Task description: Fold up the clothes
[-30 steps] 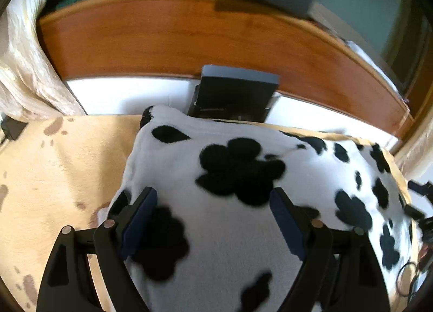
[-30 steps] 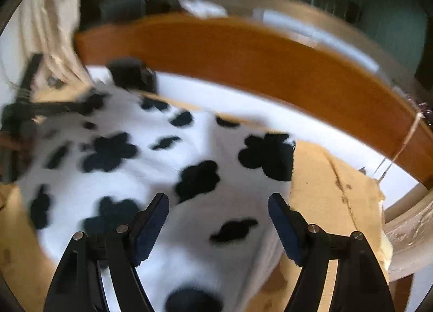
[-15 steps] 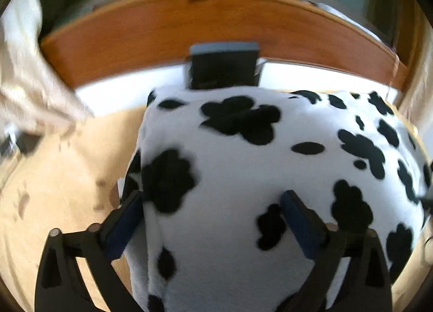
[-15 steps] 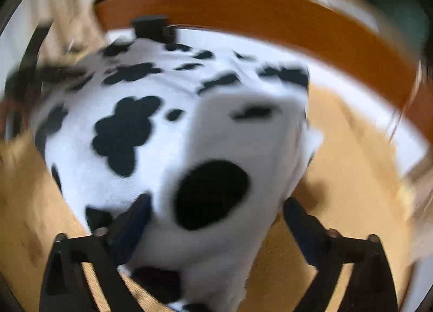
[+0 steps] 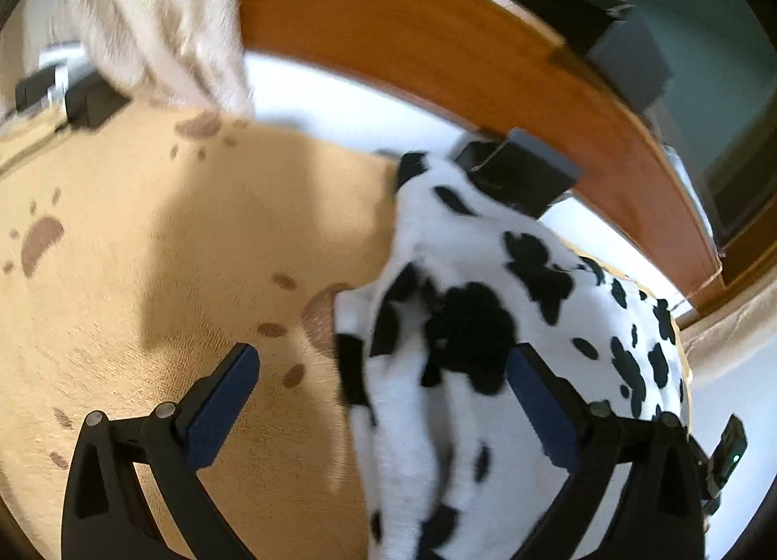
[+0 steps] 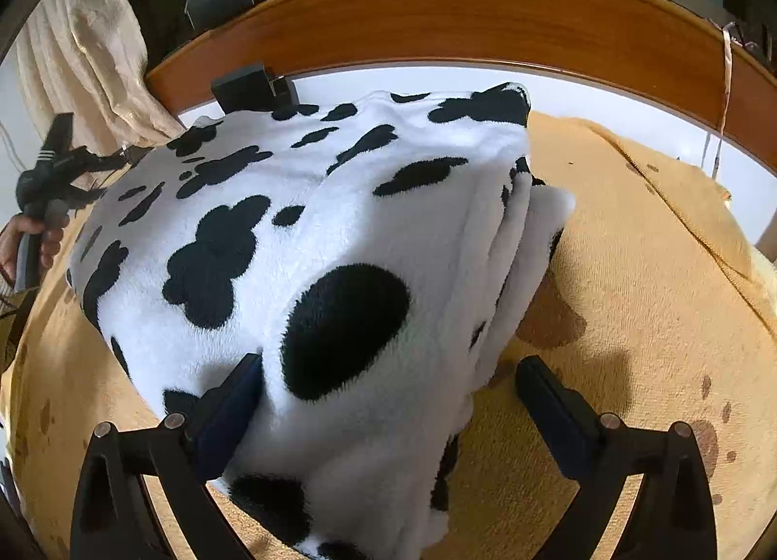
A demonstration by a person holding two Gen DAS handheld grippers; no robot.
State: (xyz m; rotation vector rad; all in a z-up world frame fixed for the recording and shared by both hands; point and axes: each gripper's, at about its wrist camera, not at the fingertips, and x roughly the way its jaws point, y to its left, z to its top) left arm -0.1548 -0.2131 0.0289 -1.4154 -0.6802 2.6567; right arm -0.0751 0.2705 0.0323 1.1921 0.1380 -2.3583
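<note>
Both hand-held grippers are wide open: left [image 5: 379, 409], right [image 6: 388, 414]. Spotted fleece [image 6: 301, 229] lies doubled on the bed [image 6: 631, 317], stretching left to right. Its right end sits between the right one's fingers, nearer.

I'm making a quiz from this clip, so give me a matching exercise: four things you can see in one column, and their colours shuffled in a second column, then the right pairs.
Things:
1. fleece
2. bedspread
3. headboard
4. curtain

Colours:
A. cream
B. orange-brown wood
C. white with black patches
D. tan with brown paw prints

Pairs: 1-C, 2-D, 3-B, 4-A
</note>
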